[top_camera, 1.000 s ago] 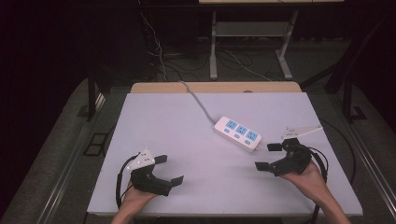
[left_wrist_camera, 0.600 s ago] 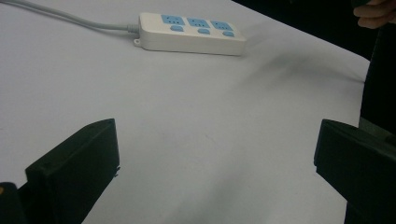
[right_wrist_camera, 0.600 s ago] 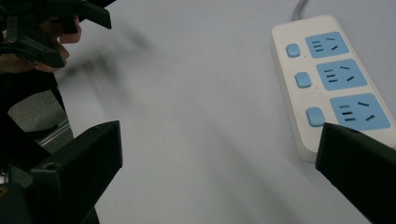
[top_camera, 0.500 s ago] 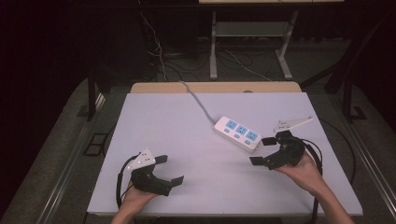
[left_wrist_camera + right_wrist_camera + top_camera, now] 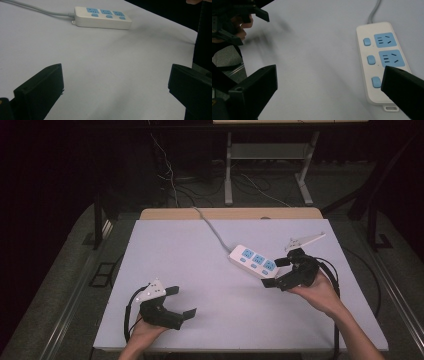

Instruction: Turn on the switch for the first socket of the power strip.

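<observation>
As power strip (image 5: 253,260) lies diagonally mid-table, right gripper (image 5: 281,272) sits just beside its near end, jaws open, empty; left gripper (image 5: 181,302) well apart, likewise open.

Left claw (image 5: 181,302) and right claw (image 5: 276,272) both gape wide, held low in the person's hands

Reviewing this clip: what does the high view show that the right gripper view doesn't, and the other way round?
High view alone: the whole white table with its wooden far edge, the dark floor, a metal stand behind, both forearms, and the right gripper seen from outside, open beside the power strip.

Right gripper view alone: the strip's socket slots and blue switches close up, one black jaw overlapping its near end.

Shared: the strip, its grey cord, the left gripper, open.
</observation>
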Demonstrator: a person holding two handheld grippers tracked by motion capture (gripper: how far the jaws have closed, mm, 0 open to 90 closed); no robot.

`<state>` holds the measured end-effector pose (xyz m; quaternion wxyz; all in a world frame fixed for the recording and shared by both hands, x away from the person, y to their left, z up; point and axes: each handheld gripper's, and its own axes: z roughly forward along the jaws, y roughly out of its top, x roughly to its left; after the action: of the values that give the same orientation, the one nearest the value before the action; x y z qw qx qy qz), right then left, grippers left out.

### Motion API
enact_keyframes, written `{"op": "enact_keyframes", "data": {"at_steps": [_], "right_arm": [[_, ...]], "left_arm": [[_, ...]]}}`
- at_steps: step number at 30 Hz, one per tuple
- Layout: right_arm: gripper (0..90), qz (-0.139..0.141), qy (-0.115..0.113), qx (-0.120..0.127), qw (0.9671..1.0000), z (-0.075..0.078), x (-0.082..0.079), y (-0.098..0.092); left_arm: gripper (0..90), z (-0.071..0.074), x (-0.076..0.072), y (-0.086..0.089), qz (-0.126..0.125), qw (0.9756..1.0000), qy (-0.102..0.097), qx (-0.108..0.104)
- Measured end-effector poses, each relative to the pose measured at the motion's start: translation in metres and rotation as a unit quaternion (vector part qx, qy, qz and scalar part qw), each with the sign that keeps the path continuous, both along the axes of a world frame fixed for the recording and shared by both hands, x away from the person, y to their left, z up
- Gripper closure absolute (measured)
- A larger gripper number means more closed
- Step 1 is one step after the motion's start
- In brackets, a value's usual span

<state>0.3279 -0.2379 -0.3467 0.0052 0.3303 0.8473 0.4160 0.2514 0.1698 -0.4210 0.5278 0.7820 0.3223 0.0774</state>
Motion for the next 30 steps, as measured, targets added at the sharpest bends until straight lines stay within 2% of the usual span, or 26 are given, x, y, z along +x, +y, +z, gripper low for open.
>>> {"op": "enact_keyframes", "data": {"at_steps": [16,30], "right_arm": [[0.2,0.004,0.005,-0.002,1.0000,0.010,0.023,0.010],[0.2,-0.011,0.009,-0.005,0.9999,0.012,0.048,0.019]], "left_arm": [[0.0,0.000,0.000,0.000,-0.004,1.0000,0.000,0.003],[0.0,-0.001,0.001,-0.001,-0.008,0.9999,0.002,0.007]]}}
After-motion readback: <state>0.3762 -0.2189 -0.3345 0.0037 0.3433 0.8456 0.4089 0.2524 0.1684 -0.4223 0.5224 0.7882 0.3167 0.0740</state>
